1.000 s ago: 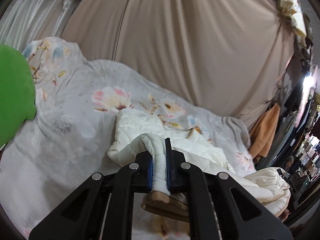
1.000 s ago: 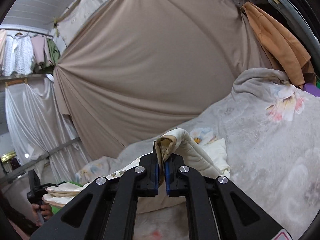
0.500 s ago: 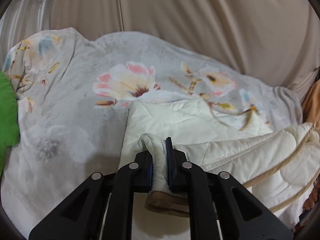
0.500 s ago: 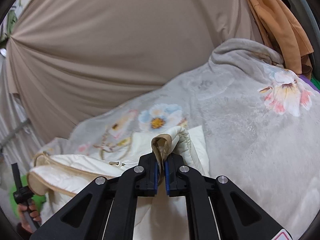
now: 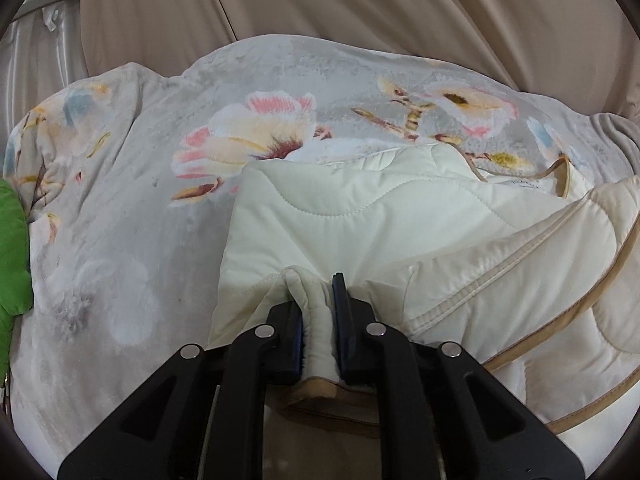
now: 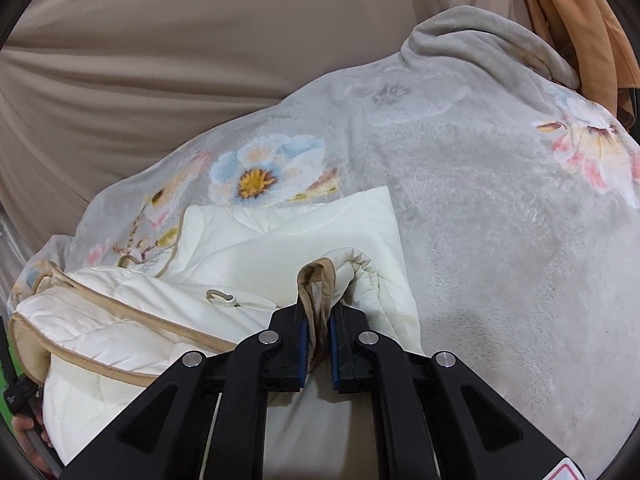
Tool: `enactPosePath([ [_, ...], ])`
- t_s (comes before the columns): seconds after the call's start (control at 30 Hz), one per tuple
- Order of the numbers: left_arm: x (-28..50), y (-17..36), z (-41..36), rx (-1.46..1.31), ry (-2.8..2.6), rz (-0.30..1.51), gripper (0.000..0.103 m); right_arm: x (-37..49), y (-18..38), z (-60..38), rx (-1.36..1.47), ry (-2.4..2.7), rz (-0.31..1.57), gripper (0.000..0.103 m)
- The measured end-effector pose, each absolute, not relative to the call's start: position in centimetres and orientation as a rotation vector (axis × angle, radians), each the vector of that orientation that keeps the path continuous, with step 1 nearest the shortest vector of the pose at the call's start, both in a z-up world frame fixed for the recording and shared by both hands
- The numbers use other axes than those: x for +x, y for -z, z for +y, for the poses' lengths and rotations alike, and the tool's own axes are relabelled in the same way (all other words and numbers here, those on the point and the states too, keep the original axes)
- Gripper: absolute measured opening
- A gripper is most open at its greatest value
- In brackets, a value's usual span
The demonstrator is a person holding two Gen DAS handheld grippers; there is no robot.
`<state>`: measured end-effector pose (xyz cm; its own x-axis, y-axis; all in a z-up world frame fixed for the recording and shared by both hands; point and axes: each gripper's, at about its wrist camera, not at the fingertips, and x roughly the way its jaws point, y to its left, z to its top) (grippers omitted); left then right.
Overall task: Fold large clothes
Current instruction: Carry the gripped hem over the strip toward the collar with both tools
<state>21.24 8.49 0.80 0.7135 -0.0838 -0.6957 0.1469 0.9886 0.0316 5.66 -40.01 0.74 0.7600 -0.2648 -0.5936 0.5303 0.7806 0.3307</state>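
Both tools are pinching the cream quilted jacket. The left tool is pressed together on a thick bunched roll of padded fabric, and the right tool is clamped on a fold of the tan binding at the jacket's edge. The jacket lies on a grey flowered blanket just ahead of and below both tools, with its far part already spread flat and the near part raised in the two grips.

The step in hand looks like laying the held edge forward over the flat part to make a fold. To do it well, both tools should travel together at the same height so the held edge stays straight, and the fabric should be lowered until it rests fully on the layer beneath before either grip lets go. Letting go early would allow the padding to spring back or slide.

The jacket is puffy, stitched in wavy lines and trimmed with tan piping. To the right of the left tool it bulges in loose, uneven layers; a small cord loop shows just left of the right tool. It is bulky and likely to resist a crisp crease.
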Motion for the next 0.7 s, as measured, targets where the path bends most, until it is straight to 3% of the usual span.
enactPosePath([
  [0.7,20.58,-0.22,7.82,0.132,0.096,0.714,0.011,5.09,-0.15,-39.36,0.505,0.453,0.506,0.007],
])
